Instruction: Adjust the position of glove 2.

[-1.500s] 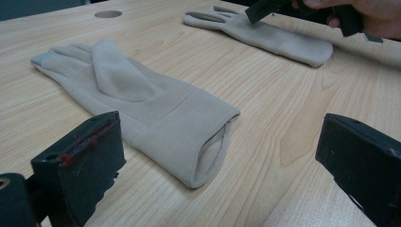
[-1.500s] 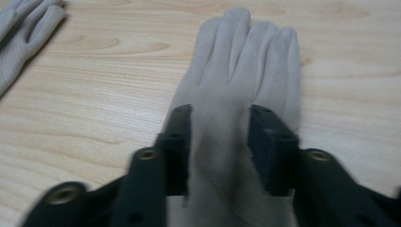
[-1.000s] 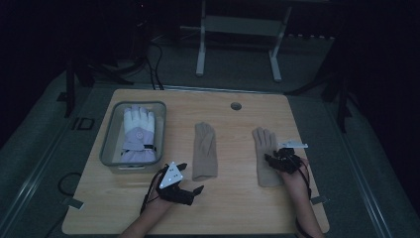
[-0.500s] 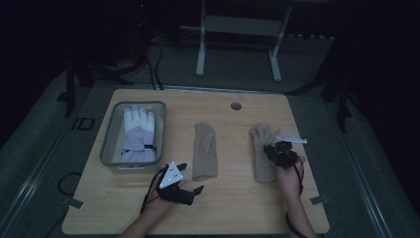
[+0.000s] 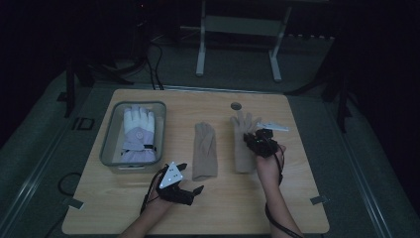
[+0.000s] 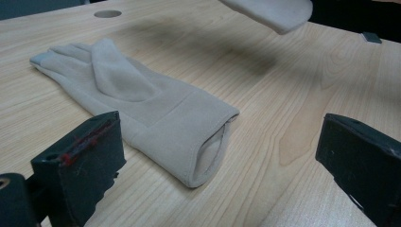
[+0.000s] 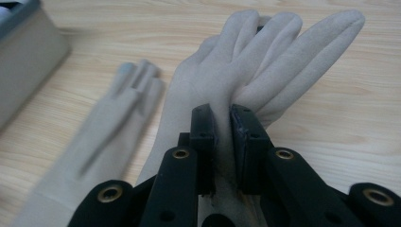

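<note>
Two beige gloves are on the wooden table. One glove [image 5: 204, 151] [image 6: 142, 109] lies flat at the middle, its cuff toward me. My left gripper [image 5: 190, 177] [image 6: 220, 161] rests open just short of that cuff, with nothing between its jaws. My right gripper [image 5: 253, 141] [image 7: 222, 123] is shut on the palm fabric of the other glove [image 5: 242, 148] [image 7: 265, 56]. This glove is raised off the table, and its cuff [image 6: 274, 12] hangs in the air in the left gripper view. The flat glove [image 7: 113, 123] lies to its left.
A grey tray [image 5: 110, 148] [image 7: 23, 52] at the left of the table holds a white and lavender glove [image 5: 138, 131]. A round cable hole [image 5: 236, 106] [image 6: 107, 13] sits near the far edge. Cables and a metal stand leg [image 5: 200, 44] are on the floor beyond.
My right hand has moved away from me and risen, carrying the right-hand beige glove off the table and slightly leftward. The left gripper has stayed where it was.
</note>
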Demonstrator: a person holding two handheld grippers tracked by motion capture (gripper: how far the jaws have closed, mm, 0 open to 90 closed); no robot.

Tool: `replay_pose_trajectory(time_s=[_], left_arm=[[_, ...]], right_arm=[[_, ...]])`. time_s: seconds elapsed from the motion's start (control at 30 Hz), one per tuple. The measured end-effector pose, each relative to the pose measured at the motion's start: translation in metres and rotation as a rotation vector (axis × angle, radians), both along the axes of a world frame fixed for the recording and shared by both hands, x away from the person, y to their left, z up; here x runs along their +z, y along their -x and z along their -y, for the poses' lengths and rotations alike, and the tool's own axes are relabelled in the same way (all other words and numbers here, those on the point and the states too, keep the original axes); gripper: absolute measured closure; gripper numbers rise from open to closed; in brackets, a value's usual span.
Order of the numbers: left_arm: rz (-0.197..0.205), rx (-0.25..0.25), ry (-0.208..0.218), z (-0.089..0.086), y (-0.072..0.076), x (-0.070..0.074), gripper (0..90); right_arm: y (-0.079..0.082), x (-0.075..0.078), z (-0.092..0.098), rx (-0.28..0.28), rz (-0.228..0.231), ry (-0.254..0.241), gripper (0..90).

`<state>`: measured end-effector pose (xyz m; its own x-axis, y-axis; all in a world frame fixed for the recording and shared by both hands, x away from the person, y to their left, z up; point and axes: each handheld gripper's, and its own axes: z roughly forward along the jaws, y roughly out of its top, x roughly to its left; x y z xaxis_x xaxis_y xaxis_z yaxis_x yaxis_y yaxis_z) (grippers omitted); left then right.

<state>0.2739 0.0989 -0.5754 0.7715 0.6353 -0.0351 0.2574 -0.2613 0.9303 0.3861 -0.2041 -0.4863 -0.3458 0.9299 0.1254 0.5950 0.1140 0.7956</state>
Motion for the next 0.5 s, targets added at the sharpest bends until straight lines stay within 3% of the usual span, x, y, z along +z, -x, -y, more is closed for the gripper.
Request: replay_pose_trajectory(time_s=[0.27,0.5], left_arm=[[0.002,0.000,0.000,0.000,0.000,0.000,2.0],[-0.003,-0.003,0.008,-0.001,0.000,0.000,2.0]], right_arm=[[-0.005,0.003,-0.043,0.031,-0.001,-0.035,80.0],[-0.011,-0.001,-0.087,0.064,-0.024,-0.025,80.0]])
